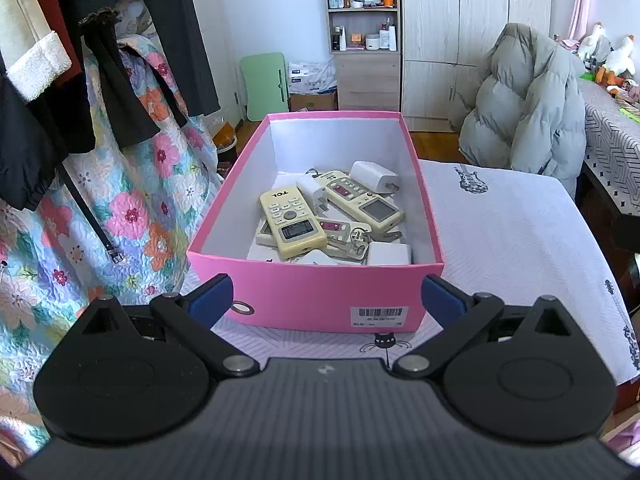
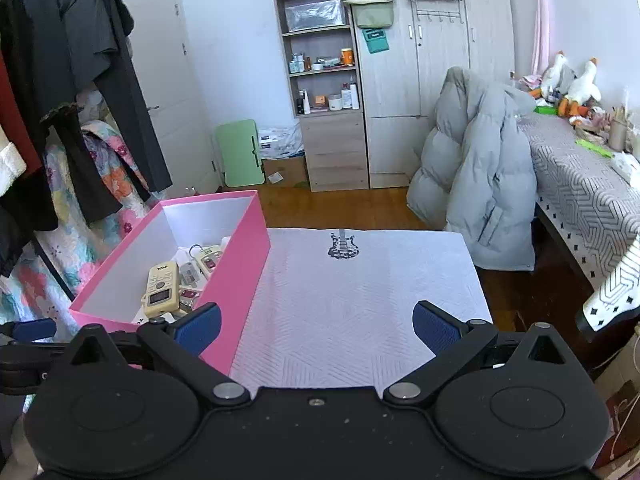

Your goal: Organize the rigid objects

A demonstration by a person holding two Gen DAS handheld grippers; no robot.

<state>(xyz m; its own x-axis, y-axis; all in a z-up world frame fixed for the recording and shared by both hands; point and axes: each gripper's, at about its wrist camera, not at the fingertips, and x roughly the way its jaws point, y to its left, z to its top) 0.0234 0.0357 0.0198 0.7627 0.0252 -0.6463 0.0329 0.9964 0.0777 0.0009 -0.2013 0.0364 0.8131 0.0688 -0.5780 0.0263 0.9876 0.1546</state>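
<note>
The near wall of the pink box (image 1: 320, 296) hides whatever lies at its front end, and the pile inside overlaps so much that the lowest pieces cannot be told apart. In the right wrist view the box's right wall covers most of the contents, and the left gripper shows only as a blue tip at the left edge.

The left gripper (image 1: 326, 298) hangs with its jaws spread wide and nothing between them, the box's near end straight ahead of the fingertips; whether the pads touch it cannot be told. The right gripper (image 2: 316, 326) is likewise spread wide and holds nothing, over the bare white cloth (image 2: 360, 300), with the box just beside its left finger.

The cloth, printed with a guitar, covers the table. Beyond it stand a grey padded coat (image 2: 480, 184), wooden shelves (image 2: 324, 92) and hanging clothes.

Inside the box lie a cream remote (image 1: 292, 222), a second remote (image 1: 364, 200), two white plug adapters (image 1: 376, 178), and keys (image 1: 358, 240).
</note>
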